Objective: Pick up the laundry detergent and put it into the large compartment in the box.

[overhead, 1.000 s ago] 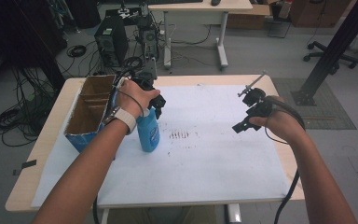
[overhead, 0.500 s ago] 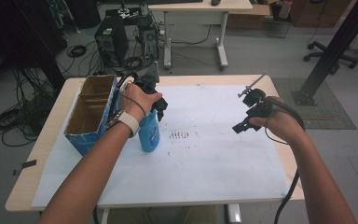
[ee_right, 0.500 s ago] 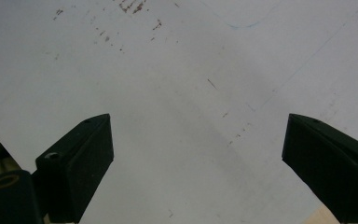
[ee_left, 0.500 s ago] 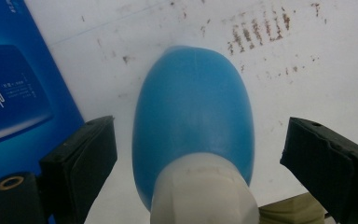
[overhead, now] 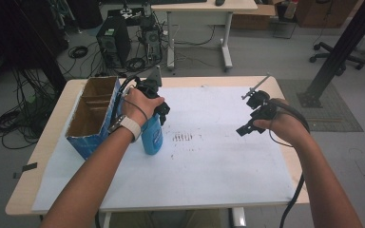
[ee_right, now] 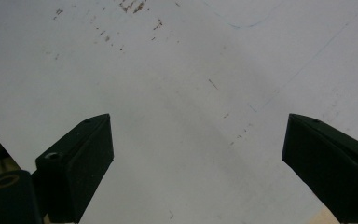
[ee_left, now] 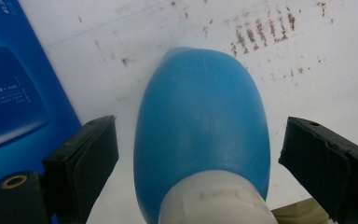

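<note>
A blue bottle (overhead: 152, 135) stands upright on the white sheet (overhead: 209, 161) that covers the desk (overhead: 52, 137), toward the desk's left edge and just beside an open box (overhead: 92, 116). The left gripper (overhead: 159, 107) is right over the bottle's top. In the left gripper view the bottle (ee_left: 200, 135) sits between the jaws, with a gap on each side; they have just been closing a little and do not press on it. The right gripper (overhead: 252, 116) hangs above the sheet near the right edge, jaws wide apart and empty.
</note>
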`<state>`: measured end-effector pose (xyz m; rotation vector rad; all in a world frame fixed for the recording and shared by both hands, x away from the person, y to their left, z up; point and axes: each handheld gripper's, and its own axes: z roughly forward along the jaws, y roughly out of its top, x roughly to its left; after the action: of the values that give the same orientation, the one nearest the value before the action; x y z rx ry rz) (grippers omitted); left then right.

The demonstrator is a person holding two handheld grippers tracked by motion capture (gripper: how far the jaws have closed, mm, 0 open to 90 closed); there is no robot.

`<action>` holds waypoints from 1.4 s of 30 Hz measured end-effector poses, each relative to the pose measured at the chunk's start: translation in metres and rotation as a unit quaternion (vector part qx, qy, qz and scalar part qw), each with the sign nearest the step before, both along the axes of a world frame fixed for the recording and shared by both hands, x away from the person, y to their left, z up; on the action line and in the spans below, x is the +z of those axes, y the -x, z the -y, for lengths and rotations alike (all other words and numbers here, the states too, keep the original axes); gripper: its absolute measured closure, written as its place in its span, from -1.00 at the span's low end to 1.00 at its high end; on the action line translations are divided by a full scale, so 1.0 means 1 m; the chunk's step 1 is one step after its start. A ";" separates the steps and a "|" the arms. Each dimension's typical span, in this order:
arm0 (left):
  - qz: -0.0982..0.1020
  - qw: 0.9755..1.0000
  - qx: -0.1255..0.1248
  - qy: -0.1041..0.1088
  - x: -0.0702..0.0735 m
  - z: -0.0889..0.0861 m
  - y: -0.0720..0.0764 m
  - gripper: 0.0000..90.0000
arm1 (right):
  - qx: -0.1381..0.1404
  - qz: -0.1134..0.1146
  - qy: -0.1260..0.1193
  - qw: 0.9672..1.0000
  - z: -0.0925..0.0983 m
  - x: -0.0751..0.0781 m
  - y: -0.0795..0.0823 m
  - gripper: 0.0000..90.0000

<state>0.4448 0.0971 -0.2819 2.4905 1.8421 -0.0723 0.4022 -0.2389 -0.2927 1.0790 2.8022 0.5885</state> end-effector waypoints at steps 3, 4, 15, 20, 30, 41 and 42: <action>-0.002 1.000 0.001 0.001 -0.002 -0.002 0.000 -0.71 | 0.000 0.000 -0.001 1.000 0.001 0.000 0.000 -0.80; -0.002 1.000 0.001 0.001 -0.002 -0.002 0.000 -0.69 | 0.000 0.000 -0.001 1.000 0.001 0.000 0.000 -0.80; 0.002 1.000 -0.001 0.002 -0.004 -0.004 0.000 -0.54 | 0.000 0.001 -0.001 1.000 0.001 0.001 0.000 -0.80; 0.004 1.000 0.000 0.003 -0.005 -0.004 0.000 -0.47 | -0.001 0.001 -0.002 1.000 0.000 0.001 0.000 -0.80; 0.006 1.000 -0.003 0.011 -0.004 -0.003 0.001 -0.21 | -0.003 0.002 -0.002 1.000 0.001 0.001 0.001 -0.80; 0.006 1.000 -0.005 0.003 -0.002 -0.003 0.001 -0.18 | -0.007 0.003 -0.002 1.000 0.004 0.001 0.002 -0.80; 0.007 1.000 -0.005 0.004 -0.002 -0.003 0.001 -0.18 | -0.007 0.003 -0.002 1.000 0.004 0.001 0.002 -0.80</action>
<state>0.4443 0.1002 -0.2841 2.4880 1.8218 -0.0609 0.4001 -0.2425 -0.2919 1.0947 2.7871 0.5951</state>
